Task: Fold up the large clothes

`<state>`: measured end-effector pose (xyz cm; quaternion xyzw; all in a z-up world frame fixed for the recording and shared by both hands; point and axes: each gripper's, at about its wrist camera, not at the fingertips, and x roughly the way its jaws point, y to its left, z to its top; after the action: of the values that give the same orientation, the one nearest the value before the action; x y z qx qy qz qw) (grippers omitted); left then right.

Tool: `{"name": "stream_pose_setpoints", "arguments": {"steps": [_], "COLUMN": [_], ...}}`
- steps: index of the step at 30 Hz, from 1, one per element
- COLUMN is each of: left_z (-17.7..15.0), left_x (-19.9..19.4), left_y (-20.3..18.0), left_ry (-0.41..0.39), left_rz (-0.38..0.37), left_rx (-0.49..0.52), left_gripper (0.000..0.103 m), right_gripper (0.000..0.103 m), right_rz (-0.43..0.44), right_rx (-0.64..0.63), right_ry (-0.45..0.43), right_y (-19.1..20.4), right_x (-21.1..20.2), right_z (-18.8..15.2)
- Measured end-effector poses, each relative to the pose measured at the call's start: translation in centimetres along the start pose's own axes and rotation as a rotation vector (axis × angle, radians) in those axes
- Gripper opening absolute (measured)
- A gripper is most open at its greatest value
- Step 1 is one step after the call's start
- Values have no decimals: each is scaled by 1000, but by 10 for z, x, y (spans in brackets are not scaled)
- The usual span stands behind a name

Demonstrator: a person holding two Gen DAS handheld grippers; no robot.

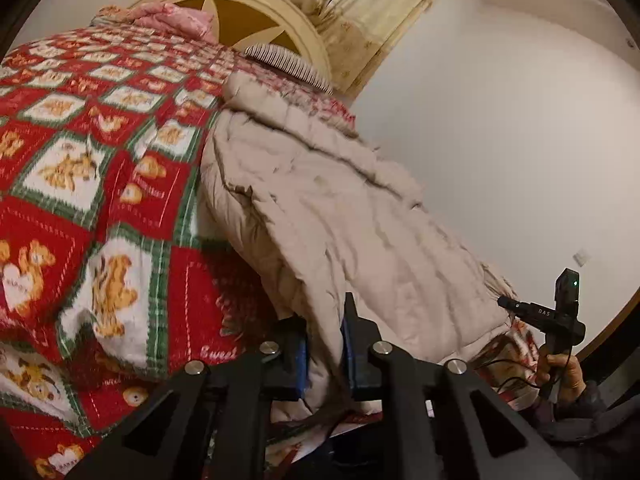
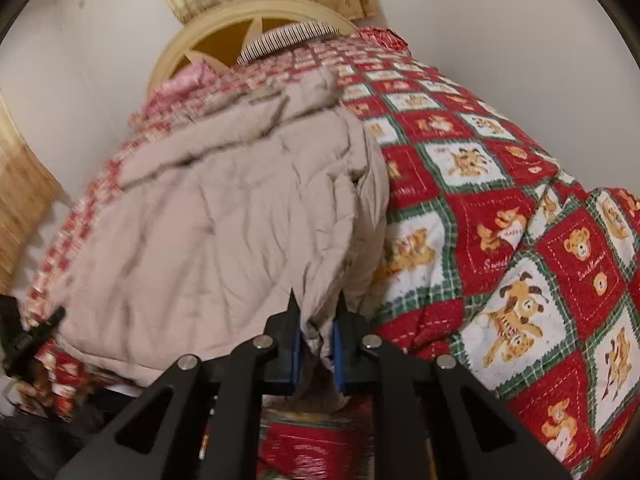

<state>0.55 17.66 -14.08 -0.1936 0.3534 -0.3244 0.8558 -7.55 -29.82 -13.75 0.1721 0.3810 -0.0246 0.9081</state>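
A large beige quilted padded coat (image 1: 320, 200) lies on a bed, draped over its near edge; it also shows in the right wrist view (image 2: 224, 216). My left gripper (image 1: 325, 344) is shut on the coat's near edge, with fabric pinched between the blue pads. My right gripper (image 2: 316, 340) is shut on another part of the coat's near edge. The right gripper also shows far right in the left wrist view (image 1: 560, 316), held in a hand. Part of the left gripper (image 2: 28, 340) shows at the left edge of the right wrist view.
The bed is covered by a red, green and white teddy-bear blanket (image 1: 100, 160). A round cream headboard (image 1: 256, 12), a striped pillow (image 1: 288, 60) and pink bedding (image 1: 172, 16) are at the far end. White wall (image 1: 500, 140) and curtains (image 1: 380, 4) stand beyond.
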Motion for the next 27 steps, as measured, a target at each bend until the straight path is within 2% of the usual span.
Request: {"name": "stream_pose_setpoints", "arguments": {"steps": [3,7,11,16,21,24,27], "left_z": [8,26,38,55,89,118,148], "left_x": [-11,-34,-60,-90,-93,-80,-62], "left_y": [-9,-29,-54,-75,-72,-62,-54], "left_ry": [-27,-92,-142,-200,-229,-231,-239], "left_rz": [-24,-116,-169,-256,-267,-268,-220], "left_rx": [24,64,113,119,23,-62,-138], "left_gripper": [12,12,12,12,12,12,12], "right_gripper": [15,15,15,14,14,14,14], "right_rz": [57,114,175,234,296,298,301], "right_rx": [12,2,-5,0,18,15,3], "right_ry": [-34,-76,-135,-227,-314,-332,-358], "right_y": [5,18,26,34,38,43,51], "right_x": [-17,-43,-77,-127,-153,-147,-135], "right_z": [5,10,16,24,41,69,104]}}
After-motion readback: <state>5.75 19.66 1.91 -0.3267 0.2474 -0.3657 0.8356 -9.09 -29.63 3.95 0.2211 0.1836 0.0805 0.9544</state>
